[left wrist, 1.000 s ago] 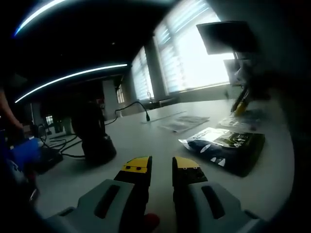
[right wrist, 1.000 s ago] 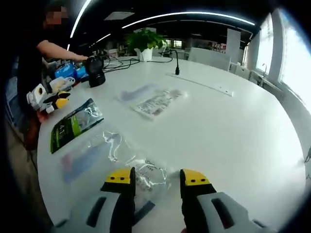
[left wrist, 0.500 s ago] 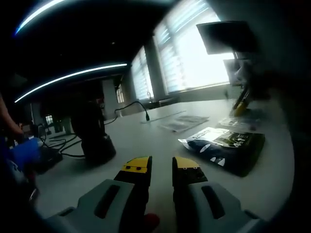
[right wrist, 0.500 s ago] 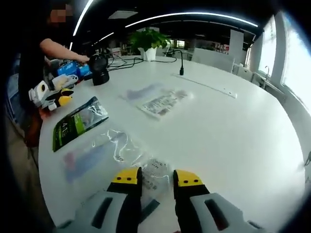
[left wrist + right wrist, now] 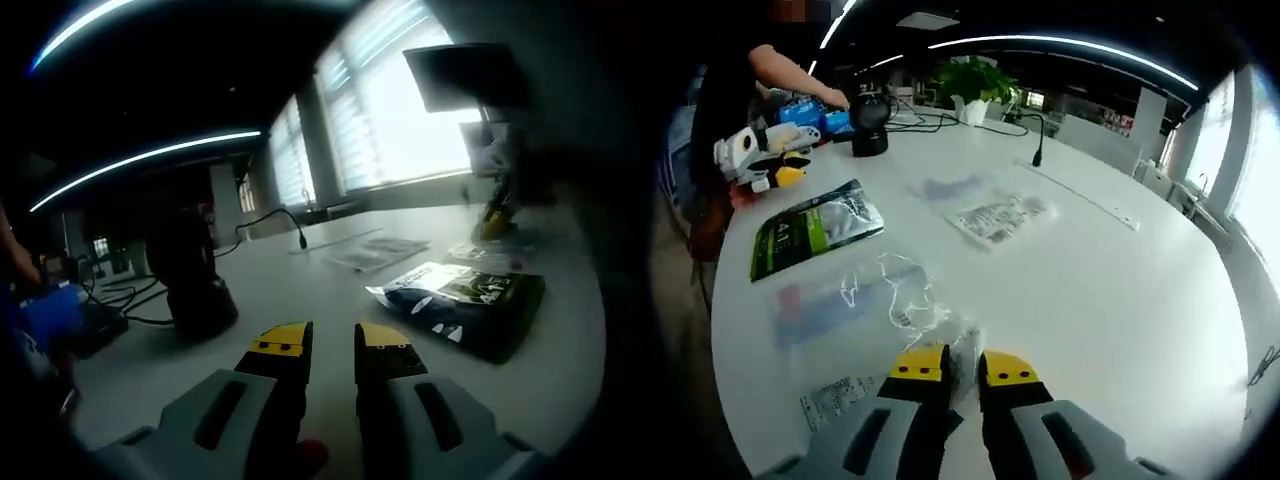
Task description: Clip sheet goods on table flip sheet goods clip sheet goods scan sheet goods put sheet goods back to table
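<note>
At the bottom centre of the right gripper view, the right gripper pinches the near edge of a clear plastic bag lying on the white table. The left gripper rests on the table, jaws slightly apart, holding nothing.

You are looking at a green-and-black pouch whose large white characters seem to read "4 1", though the small print under them is blurring out. The clear bag is carrying a white label with print too small to read, and the flat packet farther off is showing only unreadable lines.
</note>
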A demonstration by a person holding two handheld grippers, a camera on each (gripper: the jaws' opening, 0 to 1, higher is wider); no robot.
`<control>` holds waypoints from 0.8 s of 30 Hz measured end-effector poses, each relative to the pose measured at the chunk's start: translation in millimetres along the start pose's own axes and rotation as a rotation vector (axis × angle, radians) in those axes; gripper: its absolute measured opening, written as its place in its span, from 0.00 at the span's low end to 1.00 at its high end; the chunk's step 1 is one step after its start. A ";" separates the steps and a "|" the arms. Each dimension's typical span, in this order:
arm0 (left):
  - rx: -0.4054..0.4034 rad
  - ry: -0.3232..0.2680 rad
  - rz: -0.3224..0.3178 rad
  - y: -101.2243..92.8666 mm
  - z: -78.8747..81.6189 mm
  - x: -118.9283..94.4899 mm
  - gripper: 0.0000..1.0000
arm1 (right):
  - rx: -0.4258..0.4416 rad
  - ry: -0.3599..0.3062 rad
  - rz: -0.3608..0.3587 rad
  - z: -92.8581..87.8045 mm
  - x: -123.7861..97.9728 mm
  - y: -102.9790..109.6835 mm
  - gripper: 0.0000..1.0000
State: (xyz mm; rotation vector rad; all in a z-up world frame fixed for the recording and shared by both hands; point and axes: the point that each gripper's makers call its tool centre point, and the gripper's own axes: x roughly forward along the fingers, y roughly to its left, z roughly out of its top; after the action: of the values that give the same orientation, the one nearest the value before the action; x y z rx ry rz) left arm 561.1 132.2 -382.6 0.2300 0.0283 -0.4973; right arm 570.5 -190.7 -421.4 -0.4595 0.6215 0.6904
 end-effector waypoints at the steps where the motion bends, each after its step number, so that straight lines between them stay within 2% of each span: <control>1: 0.001 0.001 0.000 0.0 -0.2 0.1 0.09 | -0.016 0.003 -0.010 0.6 -0.2 -2.6 0.04; 7: 0.002 0.001 0.000 0.3 -0.4 0.6 0.09 | -0.065 0.011 -0.025 1.9 0.5 -8.6 0.02; 15: 0.006 0.001 0.000 0.2 0.1 0.6 0.09 | -0.033 -0.023 -0.018 0.4 3.0 -26.4 0.01; 19: 0.008 0.002 -0.001 -0.2 0.2 0.4 0.09 | -0.030 -0.035 -0.024 2.8 4.1 -24.5 0.01; 24: 0.006 0.003 -0.001 -0.5 -0.1 0.1 0.09 | -0.111 -0.007 -0.078 2.9 2.4 -31.5 0.01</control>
State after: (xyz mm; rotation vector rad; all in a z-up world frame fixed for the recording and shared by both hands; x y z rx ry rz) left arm 561.0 131.7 -382.9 0.2365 0.0300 -0.4979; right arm 595.2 -209.6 -415.0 -0.5810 0.5580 0.6534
